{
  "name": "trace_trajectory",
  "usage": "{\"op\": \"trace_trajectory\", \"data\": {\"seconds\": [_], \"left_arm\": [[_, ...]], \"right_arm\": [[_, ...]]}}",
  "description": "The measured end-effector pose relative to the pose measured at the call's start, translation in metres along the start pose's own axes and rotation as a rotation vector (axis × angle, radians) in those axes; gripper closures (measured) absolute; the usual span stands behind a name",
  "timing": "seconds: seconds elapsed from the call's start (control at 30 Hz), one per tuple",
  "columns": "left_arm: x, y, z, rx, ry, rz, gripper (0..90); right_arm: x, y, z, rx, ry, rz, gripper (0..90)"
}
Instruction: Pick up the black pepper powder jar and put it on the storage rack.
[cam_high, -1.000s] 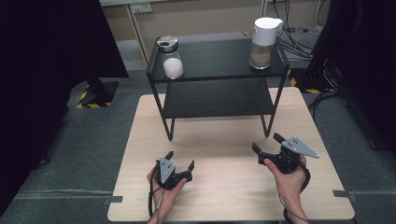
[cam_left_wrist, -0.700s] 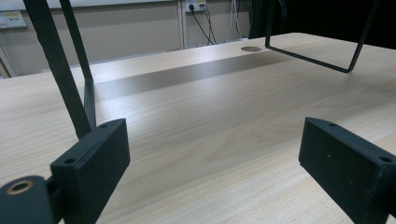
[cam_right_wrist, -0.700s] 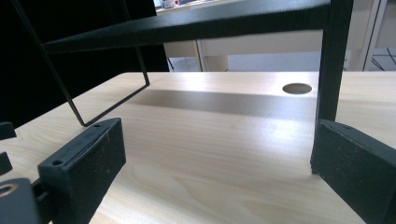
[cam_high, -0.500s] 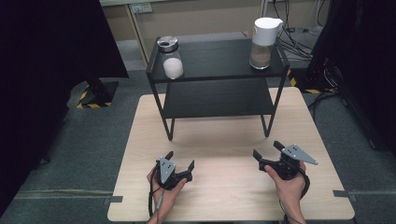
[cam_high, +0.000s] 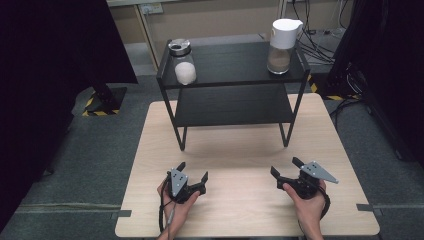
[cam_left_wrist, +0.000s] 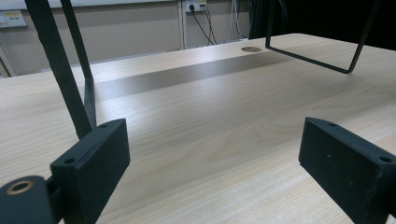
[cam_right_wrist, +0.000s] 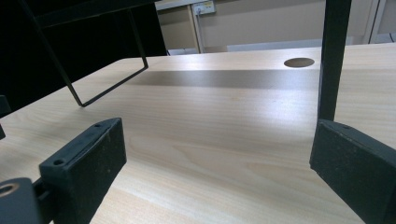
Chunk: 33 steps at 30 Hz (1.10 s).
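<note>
High view: left gripper (cam_high: 190, 176) and right gripper (cam_high: 286, 168) are rested wide open, empty, on the table (cam_high: 240, 150); a reach toward the shelf rack (cam_high: 235, 82) is judged next.

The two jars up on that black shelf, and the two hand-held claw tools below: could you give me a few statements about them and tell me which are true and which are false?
1. The jar with the white lid stands at the right end of the black shelf's top level. True.
2. The left gripper is clamped on the jar with the metal lid. False: its jaws are open and empty, low over the wooden table.
3. The jar with the metal lid holds something white. True.
4. The right gripper is up at the shelf's top level. False: it is down by the table, jaws open.
5. Both jars lie tipped over. False: both stand upright.
</note>
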<state>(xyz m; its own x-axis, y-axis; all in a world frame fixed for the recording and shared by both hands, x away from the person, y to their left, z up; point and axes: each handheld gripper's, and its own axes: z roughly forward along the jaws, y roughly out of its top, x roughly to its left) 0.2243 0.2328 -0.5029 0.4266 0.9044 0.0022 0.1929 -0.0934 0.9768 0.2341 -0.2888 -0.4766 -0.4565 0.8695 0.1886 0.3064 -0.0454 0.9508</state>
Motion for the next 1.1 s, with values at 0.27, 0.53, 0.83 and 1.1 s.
{"op": "trace_trajectory", "data": {"seconds": [0.27, 0.53, 0.83, 1.1], "left_arm": [[0.0, 0.0, 0.0, -0.001, 0.0, -0.002, 8.4], [0.0, 0.0, 0.0, -0.001, 0.0, -0.001, 8.4], [0.0, 0.0, 0.0, 0.001, -0.001, 0.0, 8.3], [0.001, 0.001, 0.0, 0.003, -0.002, -0.008, 8.3]], "right_arm": [[0.001, -0.008, 0.0, 0.008, -0.002, -0.006, 4.0], [0.0, -0.014, -0.001, 0.013, -0.003, -0.01, 4.1], [0.0, -0.015, -0.002, 0.005, 0.005, -0.018, 4.0], [-0.001, -0.016, -0.002, 0.003, 0.007, -0.022, 4.1]]}}
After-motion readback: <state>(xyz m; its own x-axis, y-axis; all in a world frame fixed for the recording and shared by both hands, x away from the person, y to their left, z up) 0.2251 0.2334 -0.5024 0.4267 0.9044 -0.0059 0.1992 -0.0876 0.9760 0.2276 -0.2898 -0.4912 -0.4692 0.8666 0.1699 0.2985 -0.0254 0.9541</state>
